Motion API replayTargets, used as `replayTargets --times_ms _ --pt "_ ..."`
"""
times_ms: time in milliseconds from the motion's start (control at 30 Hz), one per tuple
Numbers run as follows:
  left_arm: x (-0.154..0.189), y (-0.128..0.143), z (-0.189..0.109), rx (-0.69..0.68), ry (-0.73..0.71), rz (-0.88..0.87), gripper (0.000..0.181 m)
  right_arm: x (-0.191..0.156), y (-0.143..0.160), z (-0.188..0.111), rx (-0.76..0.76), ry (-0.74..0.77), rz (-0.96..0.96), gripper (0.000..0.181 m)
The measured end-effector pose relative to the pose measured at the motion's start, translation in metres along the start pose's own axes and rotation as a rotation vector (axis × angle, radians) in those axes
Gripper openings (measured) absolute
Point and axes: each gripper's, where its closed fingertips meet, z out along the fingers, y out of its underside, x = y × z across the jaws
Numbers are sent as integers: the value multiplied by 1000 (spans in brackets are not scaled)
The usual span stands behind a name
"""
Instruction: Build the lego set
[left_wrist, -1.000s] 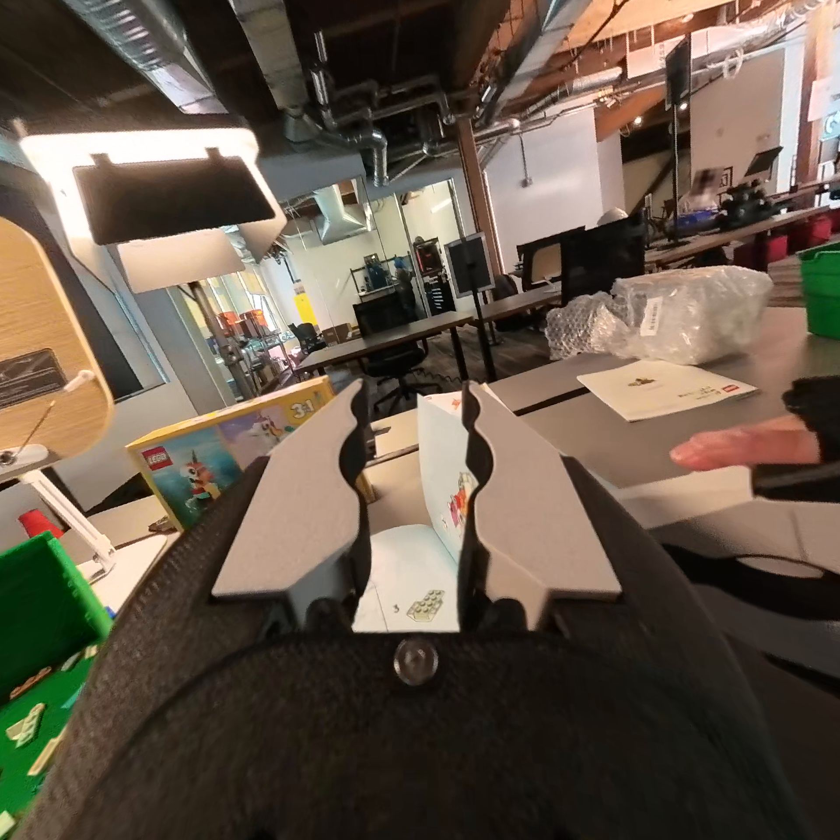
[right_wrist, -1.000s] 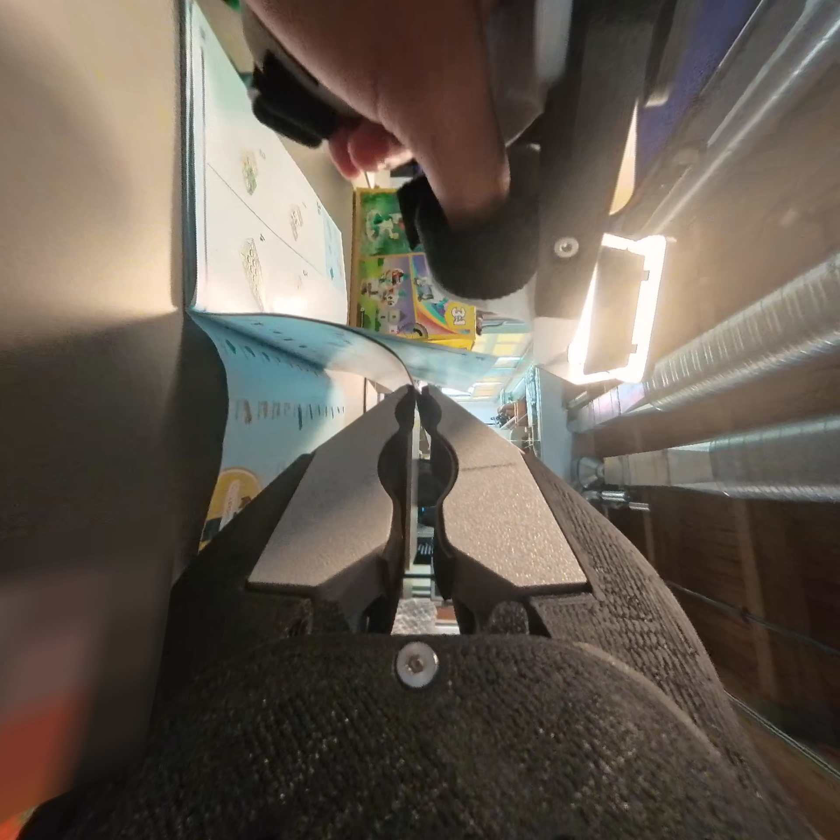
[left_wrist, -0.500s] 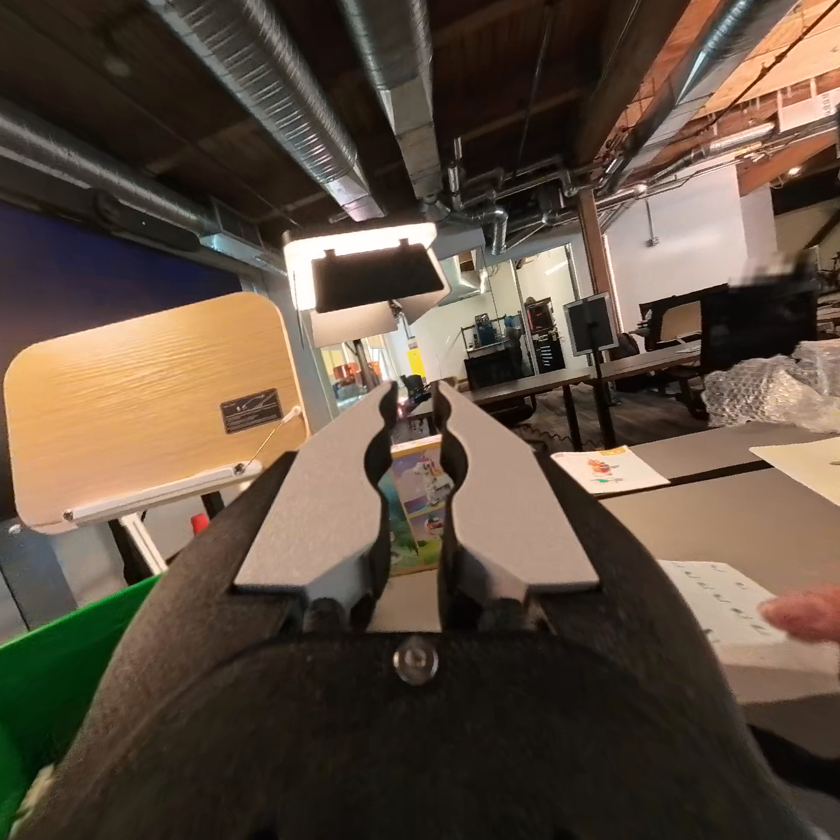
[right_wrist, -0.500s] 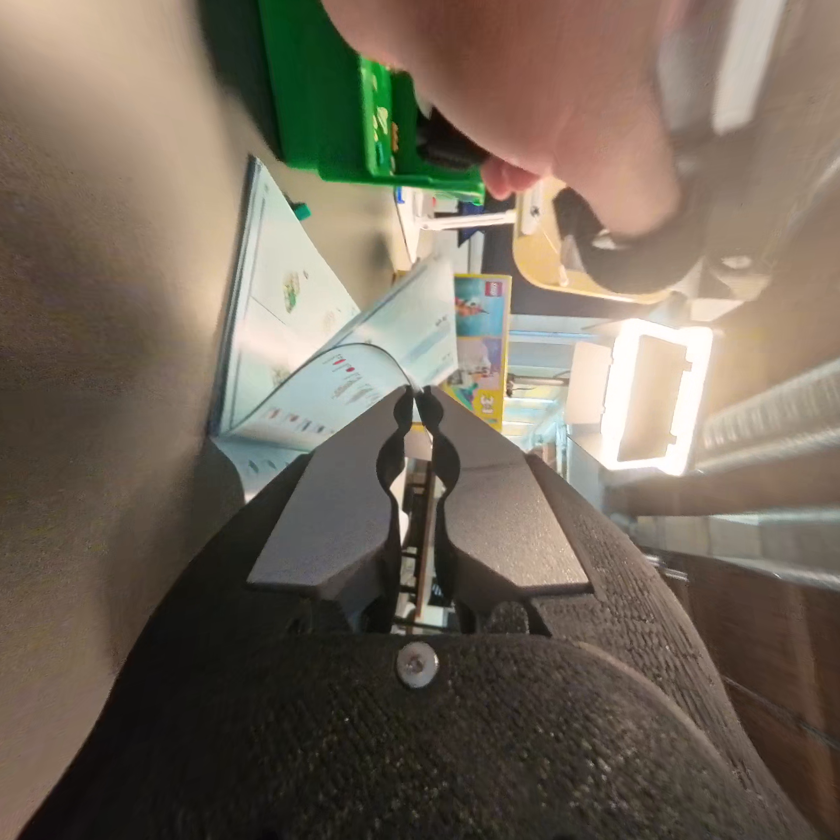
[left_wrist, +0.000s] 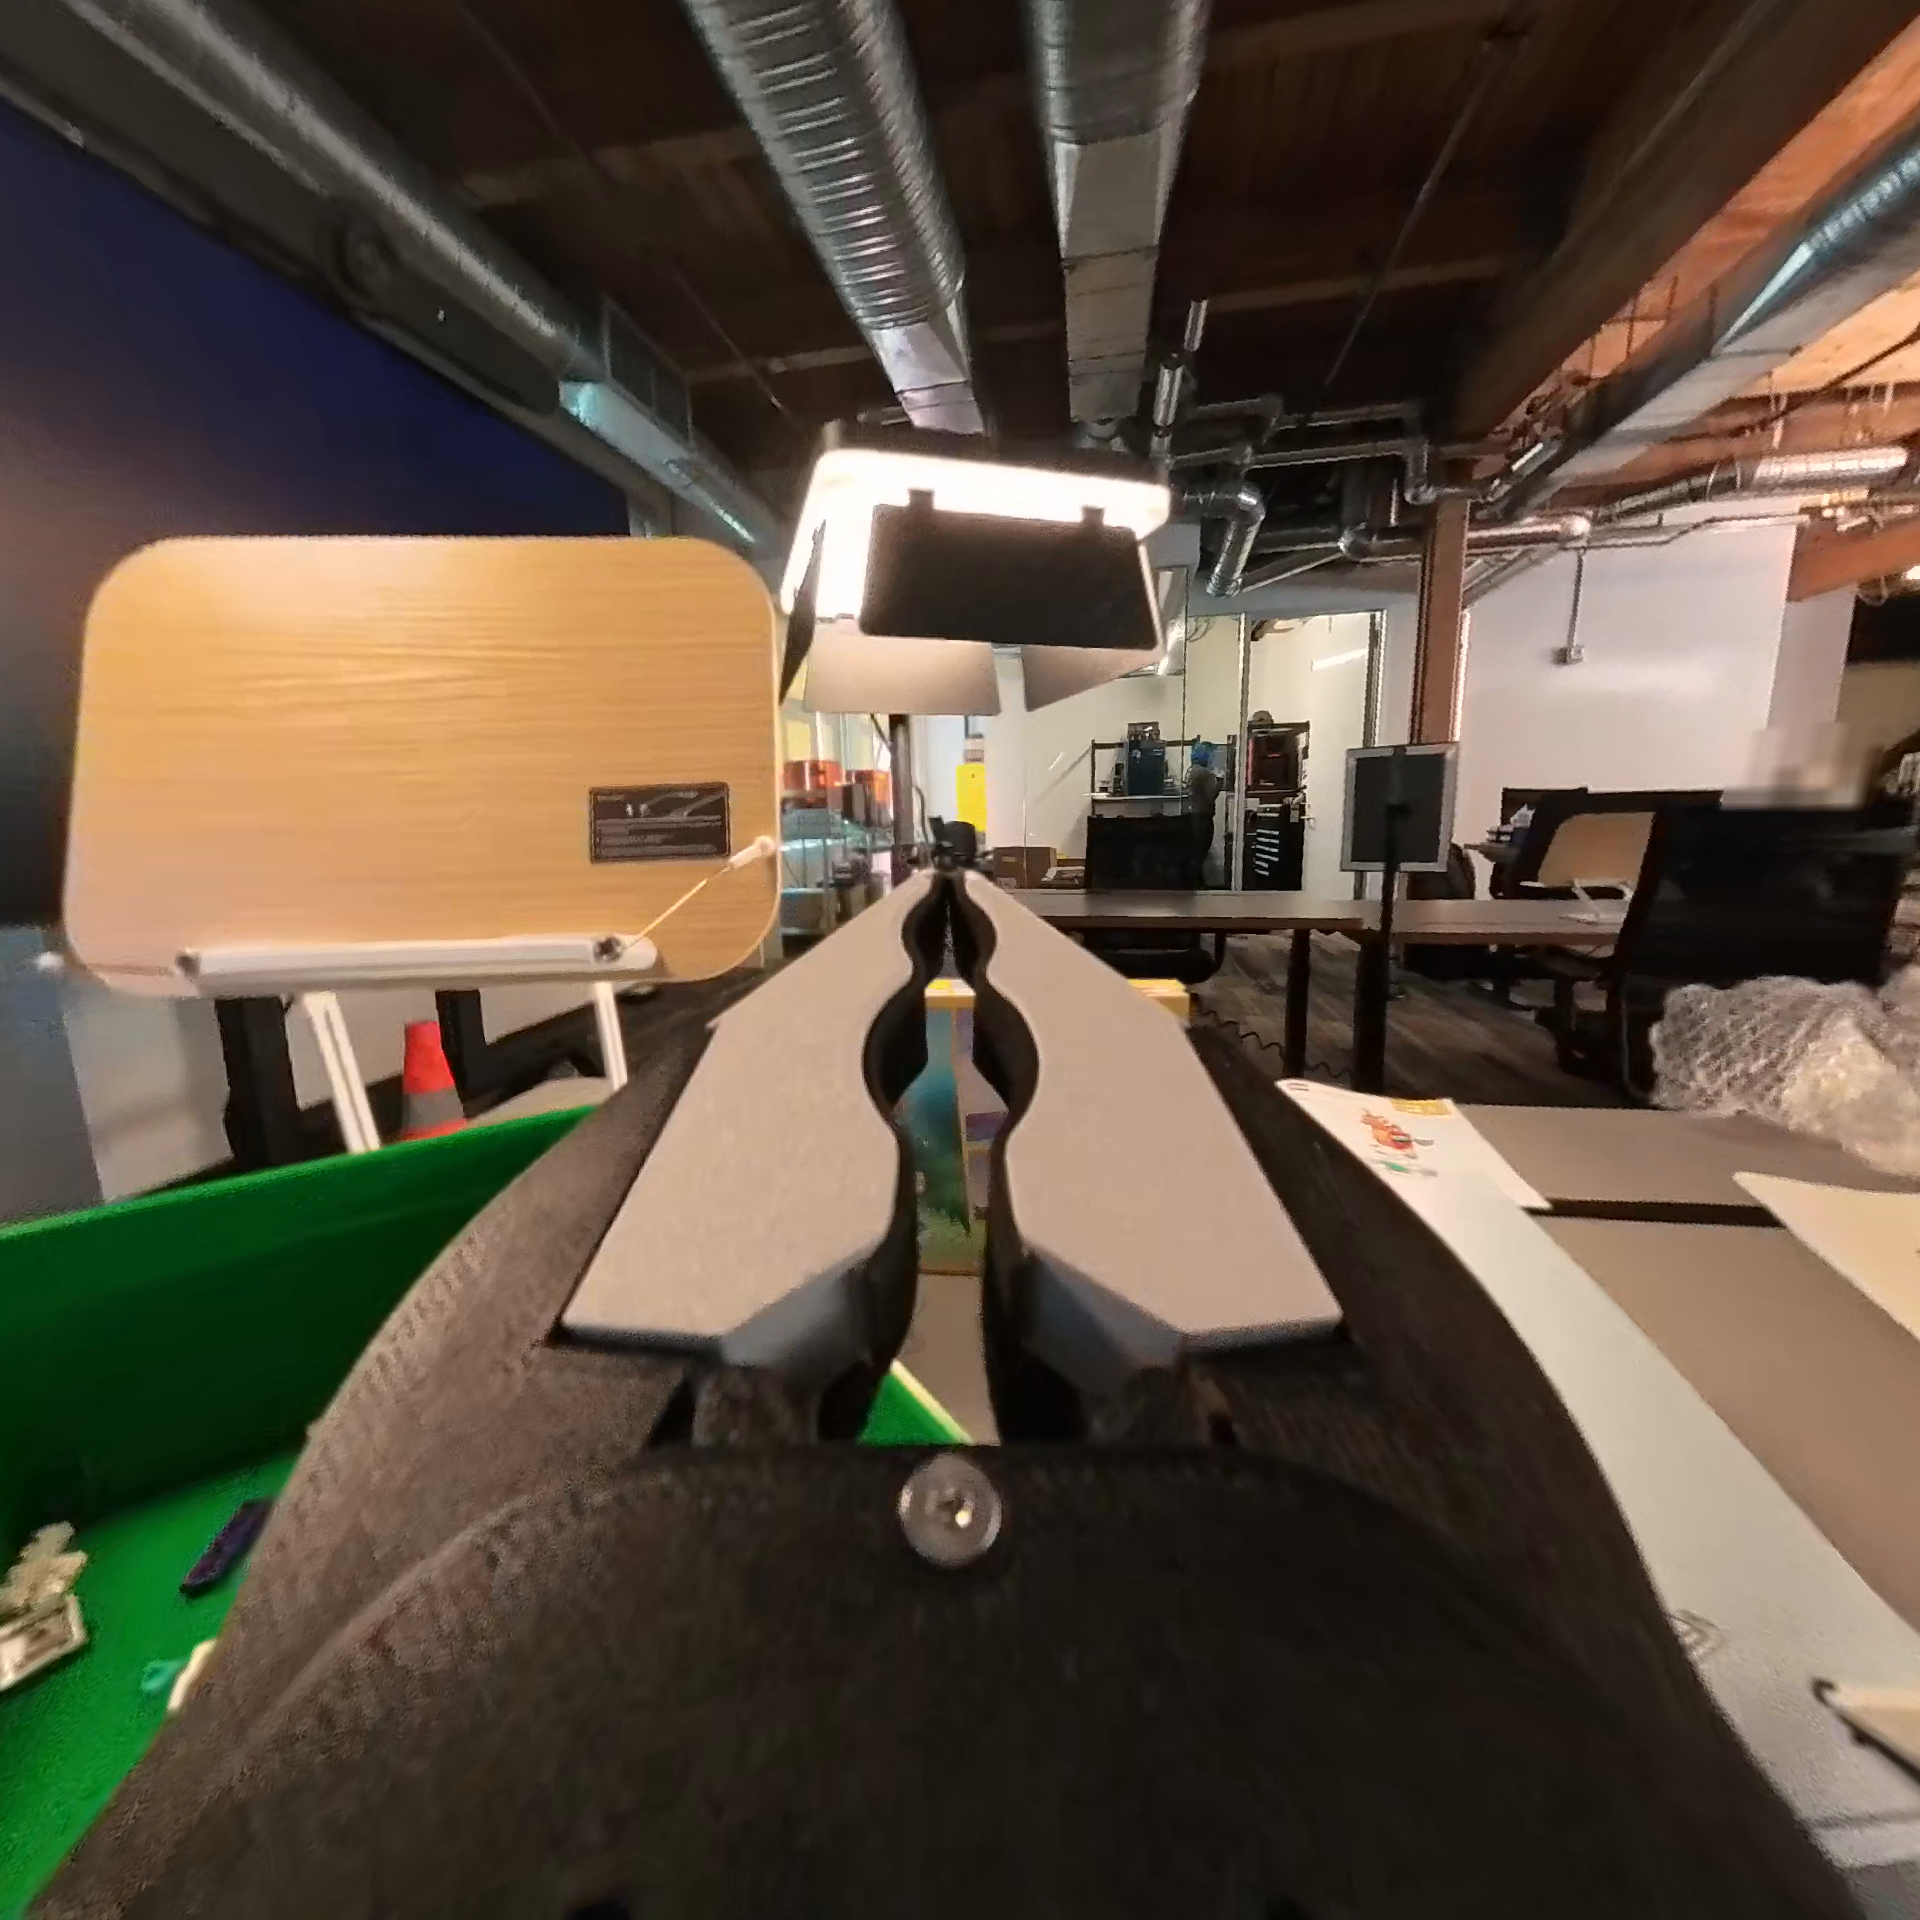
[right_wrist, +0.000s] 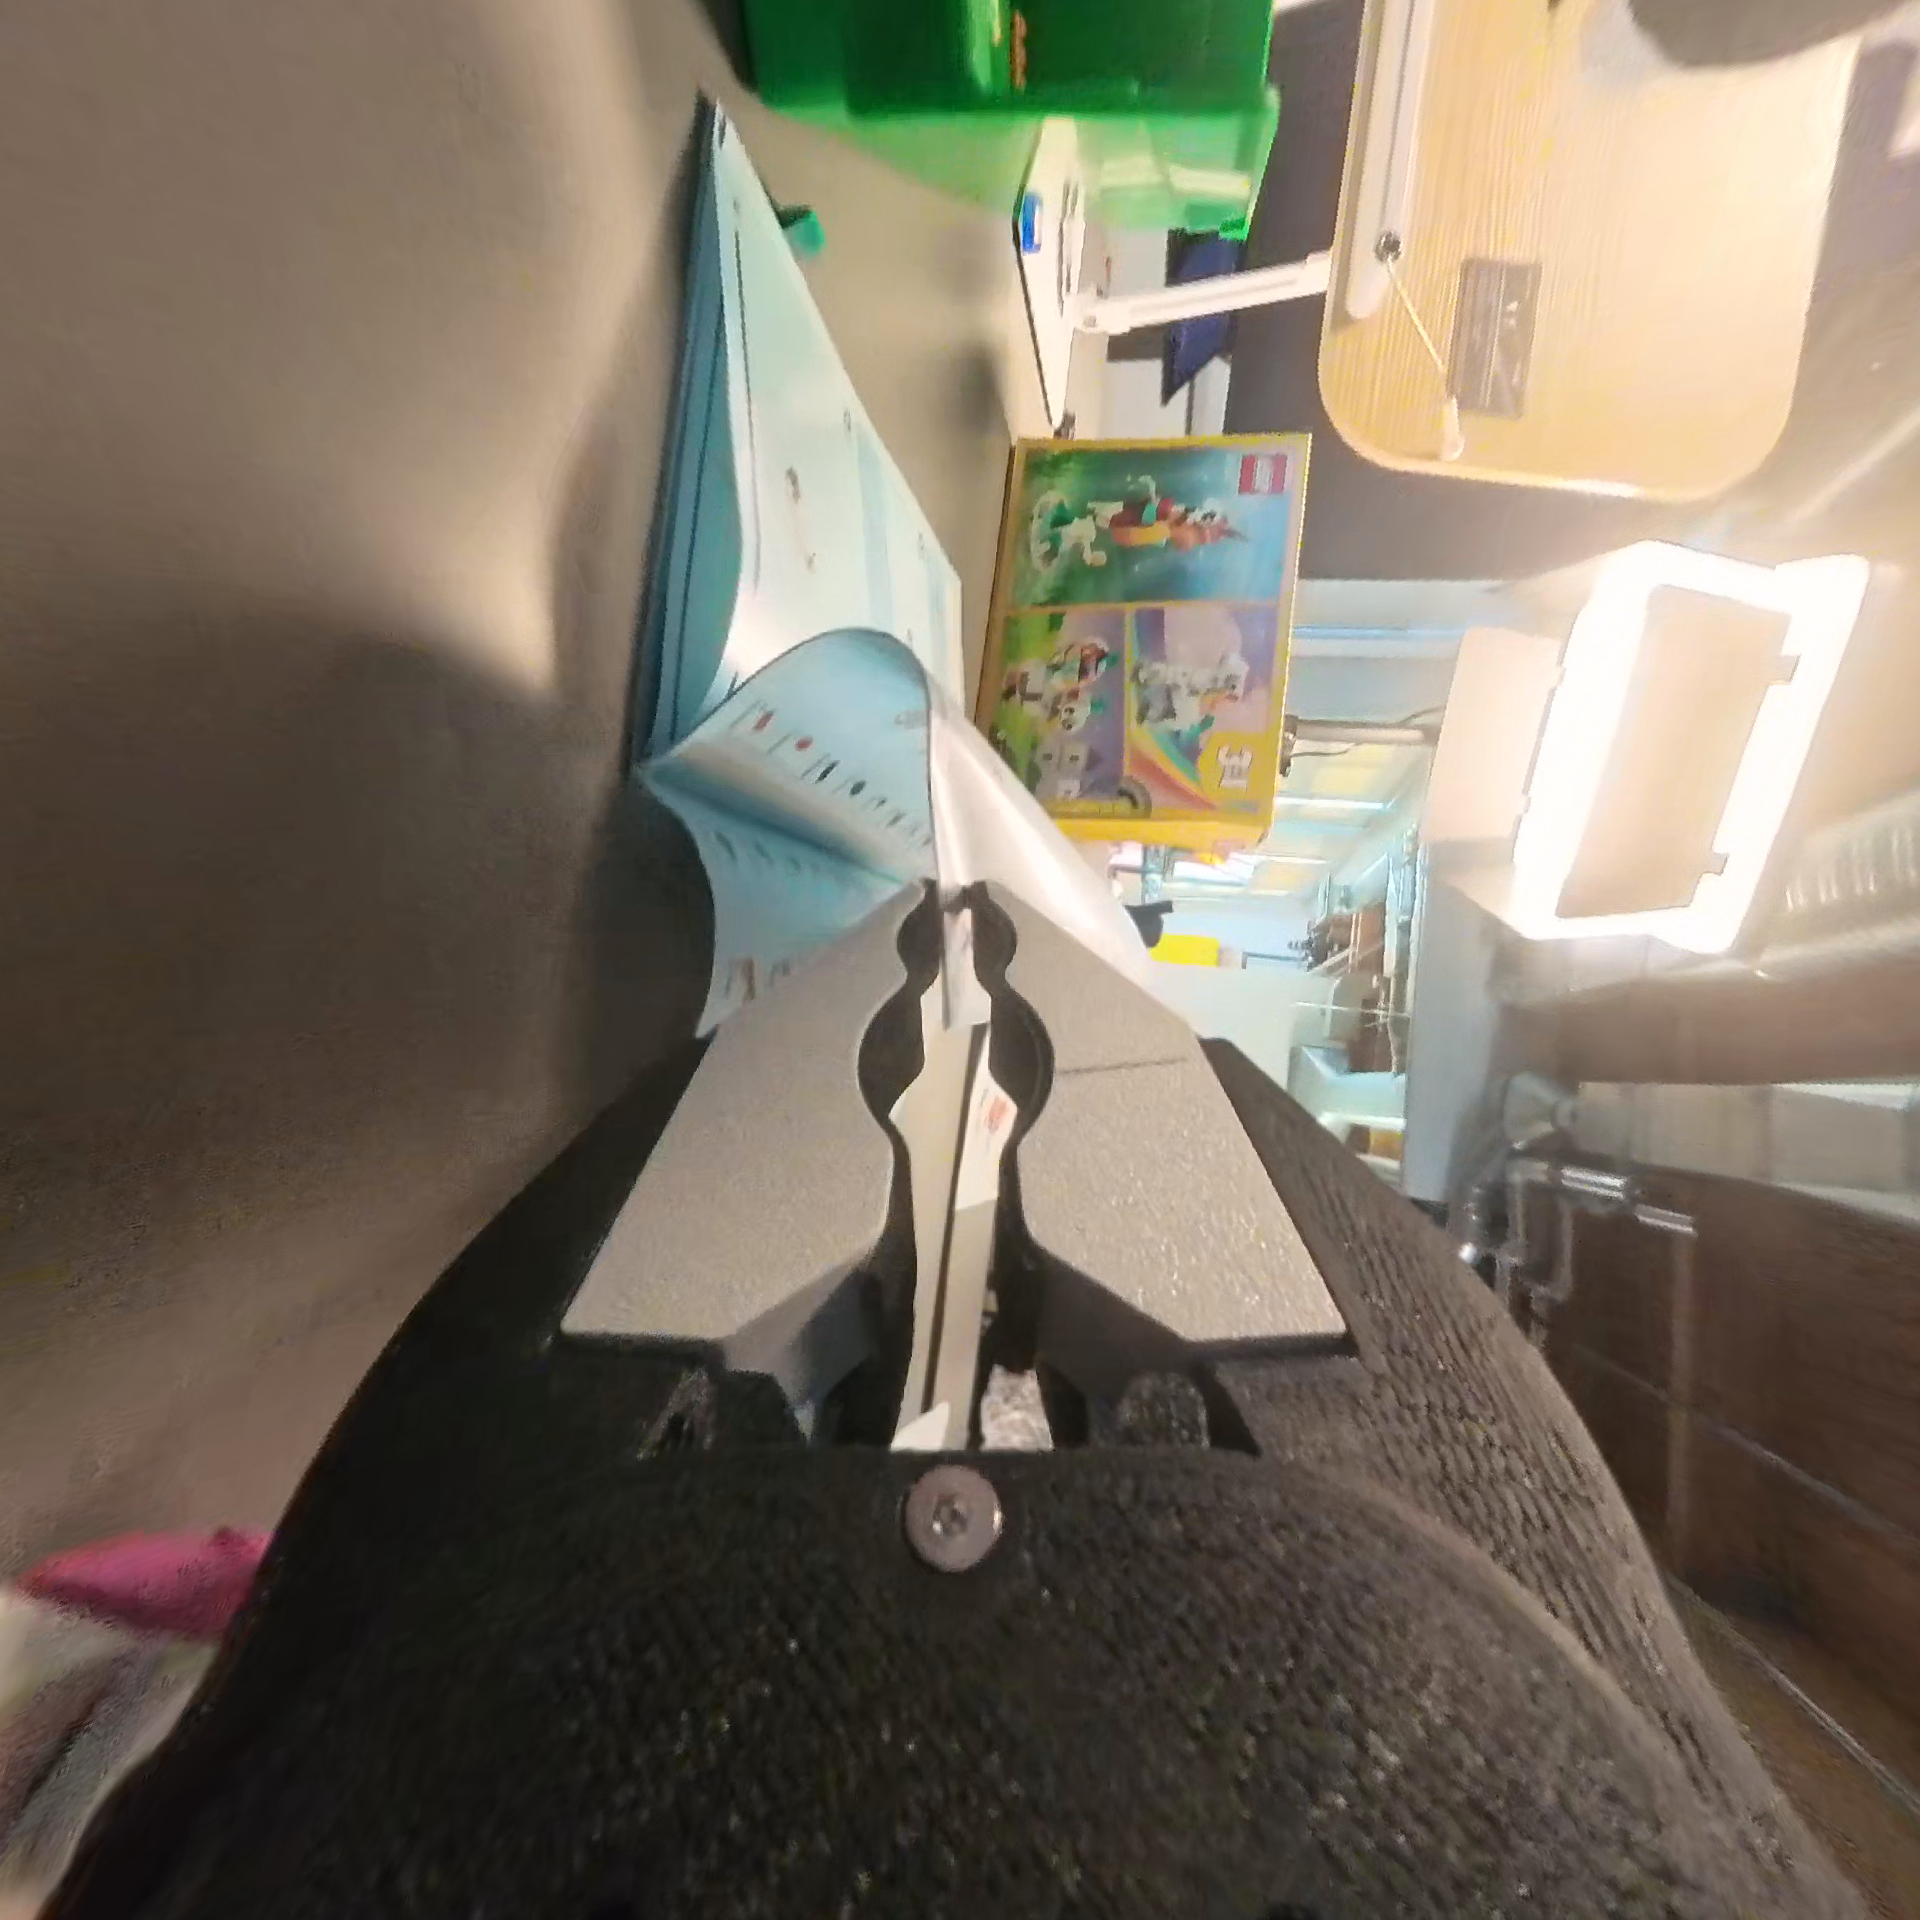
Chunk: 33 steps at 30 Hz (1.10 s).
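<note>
In the right wrist view my right gripper (right_wrist: 956, 896) is shut on a page (right_wrist: 987, 805) of the open instruction booklet (right_wrist: 769, 499), which lies on the grey table (right_wrist: 312, 520). The page curls up from the booklet and runs between the fingers. The yellow Lego box (right_wrist: 1143, 623) stands behind the booklet. In the left wrist view my left gripper (left_wrist: 948, 885) is shut and empty, held above the table. Below it at the left is a green bin (left_wrist: 187, 1340) with loose Lego pieces (left_wrist: 42, 1621). The Lego box (left_wrist: 940, 1153) shows through the gap between the fingers.
A wooden book stand (left_wrist: 416, 758) and a lit lamp (left_wrist: 987, 561) stand behind the bin. A second booklet (left_wrist: 1403, 1138) and bubble wrap (left_wrist: 1787, 1049) lie to the right. The green bin (right_wrist: 997, 94) and book stand (right_wrist: 1558, 260) also show in the right wrist view. Tip to tip, the grippers are about 20 centimetres apart.
My left gripper has closed, swung left and lifted away from the booklet. My right gripper has kept hold of the page and pulled it over. The hand has left the right view.
</note>
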Motion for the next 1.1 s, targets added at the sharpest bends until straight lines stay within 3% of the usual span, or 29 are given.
replayTargets --times_ms 167,267,400,567,700,867,1100 --pt "-5 7 2 -29 17 -72 0 -6 25 -13 -34 -5 38 2" --pt "20 12 2 -49 118 -43 0 -7 40 -18 -58 -5 56 1" --pt "61 49 7 -223 235 39 0 -10 53 -22 -73 -11 76 1" --pt "94 80 -1 -345 398 30 0 -15 57 -24 -79 -22 74 1" --pt "85 70 1 -304 370 -46 0 -20 63 -24 -88 -37 89 0" --pt "41 40 6 -186 242 -227 0 -22 73 -24 -111 -40 122 0" --pt "-1 46 12 -208 131 -383 2 -23 86 -25 -139 -41 160 0"
